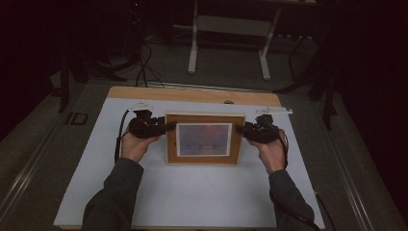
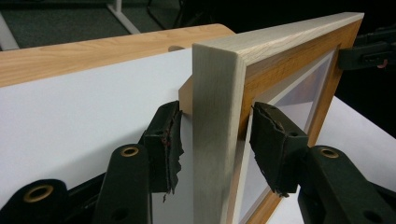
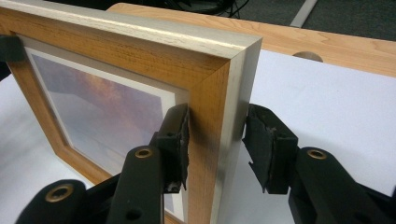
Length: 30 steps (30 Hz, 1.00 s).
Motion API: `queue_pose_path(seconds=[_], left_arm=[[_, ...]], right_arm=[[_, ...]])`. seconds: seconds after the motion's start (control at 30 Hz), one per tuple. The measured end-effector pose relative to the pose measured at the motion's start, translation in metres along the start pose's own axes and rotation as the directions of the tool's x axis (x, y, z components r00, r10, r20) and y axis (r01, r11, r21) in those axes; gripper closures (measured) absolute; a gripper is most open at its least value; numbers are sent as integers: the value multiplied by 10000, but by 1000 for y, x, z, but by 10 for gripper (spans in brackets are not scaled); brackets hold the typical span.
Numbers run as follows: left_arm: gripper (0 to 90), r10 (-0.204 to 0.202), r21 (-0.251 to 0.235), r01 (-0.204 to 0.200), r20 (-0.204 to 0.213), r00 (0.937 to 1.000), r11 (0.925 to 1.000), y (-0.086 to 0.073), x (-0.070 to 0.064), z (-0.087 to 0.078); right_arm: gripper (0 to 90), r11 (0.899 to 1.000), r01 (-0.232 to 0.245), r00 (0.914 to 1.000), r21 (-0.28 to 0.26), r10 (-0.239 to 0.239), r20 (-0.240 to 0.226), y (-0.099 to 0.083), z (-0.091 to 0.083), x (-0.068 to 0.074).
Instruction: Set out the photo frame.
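A wooden picture frame (image 1: pixel 204 119) with a pale sunset print stands upright on the white table cover (image 1: pixel 192 192). My left gripper (image 1: pixel 168 126) straddles its left side rail (image 2: pixel 215 116). Its jaws are open, and a gap shows between the rear pad (image 2: pixel 170 140) and the frame's back. My right gripper (image 1: pixel 239 127) is shut on the right side rail (image 3: pixel 212 102), one pad on the front face and one on the back. A brown stand piece (image 2: pixel 185 95) sticks out behind the frame. My right gripper's jaw tip (image 2: pixel 369 51) also shows at the far rail.
The bare wooden table edge (image 1: pixel 192 95) runs along the back, with a small round hole (image 1: pixel 228 102) in it. Beyond it, on the dark floor, stand a white desk frame (image 1: pixel 228 29) and cables (image 1: pixel 144 67). White cover lies open in front of the frame.
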<state>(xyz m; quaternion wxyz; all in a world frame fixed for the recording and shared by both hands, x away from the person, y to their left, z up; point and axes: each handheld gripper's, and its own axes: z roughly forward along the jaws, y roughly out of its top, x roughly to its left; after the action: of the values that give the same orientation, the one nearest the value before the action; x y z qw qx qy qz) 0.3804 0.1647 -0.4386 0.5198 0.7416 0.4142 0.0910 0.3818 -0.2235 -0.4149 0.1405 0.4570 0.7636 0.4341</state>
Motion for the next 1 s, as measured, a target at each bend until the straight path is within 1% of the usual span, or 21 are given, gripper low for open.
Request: queue_pose_path(seconds=[0.2,0.4,0.47,0.53,0.57,0.67,0.9,1.0], left_arm=[[544,36,-169,-36,-37,10000,9999,1,0,-7],[555,45,-210,-47,-88,10000,9998,1,0,-13],[559,33,-298,-36,-120,9999,9996,1,1,-18],[560,33,-298,-36,-120,9999,9996,1,1,-18],[560,57,-409,-64,-189,9998,9991,1,2,-24],[568,23,-511,-35,-233,9997,9987,1,3,-30],[585,-73,-696,44,-414,9991,9976,-2,6,-43],[598,-195,-765,153,-540,9983,9970,-4,9,-49]], right_arm=[[591,10000,40,10000,-46,-40,-66,1,-4,0],[592,10000,27,10000,-35,-27,-67,1,-8,-2],[596,10000,8,10000,-66,-9,-64,0,-12,-4],[596,10000,-4,10000,-88,3,-86,0,-13,-5],[597,10000,-4,10000,-88,3,-86,0,-13,-5],[618,9999,-54,9998,-145,51,-169,-1,-20,-8],[677,9998,86,9995,-168,-91,-310,-3,-30,-11],[712,9998,132,9993,-166,-137,-334,-5,-34,-13]])
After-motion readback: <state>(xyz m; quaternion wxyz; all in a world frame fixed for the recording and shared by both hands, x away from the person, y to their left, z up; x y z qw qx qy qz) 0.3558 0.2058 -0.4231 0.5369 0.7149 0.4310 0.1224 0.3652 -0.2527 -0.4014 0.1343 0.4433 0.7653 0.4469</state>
